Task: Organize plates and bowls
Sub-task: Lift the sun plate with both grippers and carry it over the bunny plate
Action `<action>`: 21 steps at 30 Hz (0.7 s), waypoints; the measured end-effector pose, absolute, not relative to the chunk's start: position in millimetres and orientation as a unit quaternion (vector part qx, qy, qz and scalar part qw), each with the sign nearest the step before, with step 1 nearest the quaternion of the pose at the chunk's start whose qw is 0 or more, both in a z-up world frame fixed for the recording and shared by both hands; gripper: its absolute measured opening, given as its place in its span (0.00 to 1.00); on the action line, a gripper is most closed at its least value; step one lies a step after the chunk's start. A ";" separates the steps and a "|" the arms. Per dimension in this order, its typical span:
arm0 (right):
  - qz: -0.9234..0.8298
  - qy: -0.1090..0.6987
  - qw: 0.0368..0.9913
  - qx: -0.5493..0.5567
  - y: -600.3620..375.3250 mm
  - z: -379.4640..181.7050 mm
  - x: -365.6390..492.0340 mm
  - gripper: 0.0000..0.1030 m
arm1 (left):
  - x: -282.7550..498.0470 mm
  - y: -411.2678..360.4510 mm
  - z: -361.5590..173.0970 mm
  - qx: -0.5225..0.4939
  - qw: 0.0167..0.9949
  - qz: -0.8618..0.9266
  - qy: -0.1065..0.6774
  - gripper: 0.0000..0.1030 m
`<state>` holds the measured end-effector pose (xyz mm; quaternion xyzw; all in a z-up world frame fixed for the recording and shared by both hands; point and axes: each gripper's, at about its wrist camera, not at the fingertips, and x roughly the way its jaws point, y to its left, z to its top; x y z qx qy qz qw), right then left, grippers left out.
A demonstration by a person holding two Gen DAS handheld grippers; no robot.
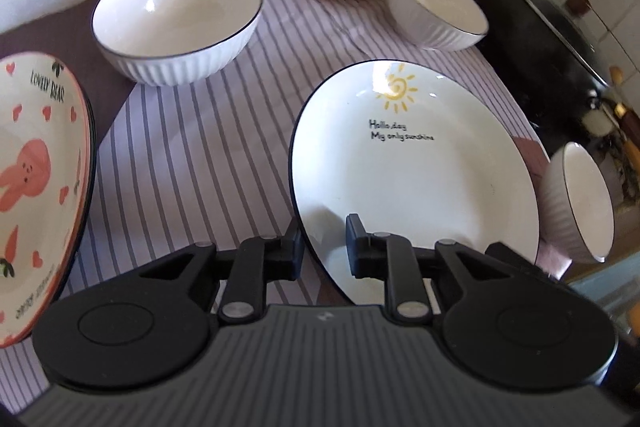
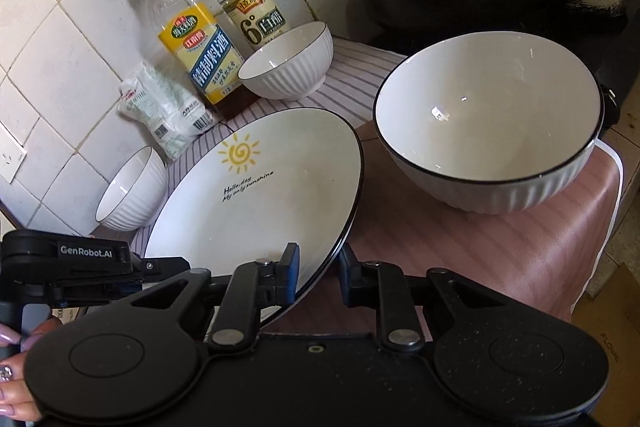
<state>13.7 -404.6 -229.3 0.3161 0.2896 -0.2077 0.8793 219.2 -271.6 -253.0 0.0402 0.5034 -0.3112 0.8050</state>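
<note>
Both claws pinch the near rim of the sun plate (image 1: pixel 412 163): the left gripper (image 1: pixel 322 247) and the right gripper (image 2: pixel 318 275), each with one finger above and one below. Beyond the right claw stands a large bowl (image 2: pixel 488 131), with a small bowl (image 2: pixel 288 63) and bottles (image 2: pixel 192 39) farther back. Only the left view shows the bear plate (image 1: pixel 40 179) to that claw's left.
</note>
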 end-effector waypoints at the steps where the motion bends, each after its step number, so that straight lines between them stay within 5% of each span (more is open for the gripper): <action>1: -0.205 0.289 0.879 0.317 -405.1 -227.6 12.6 0.24 | 217.9 -269.9 -251.0 0.040 0.805 -0.312 0.504 0.19; 21: -0.132 0.299 0.910 0.257 -373.5 -183.4 11.0 0.25 | 189.6 -200.7 -204.4 -0.007 0.803 -0.301 0.515 0.19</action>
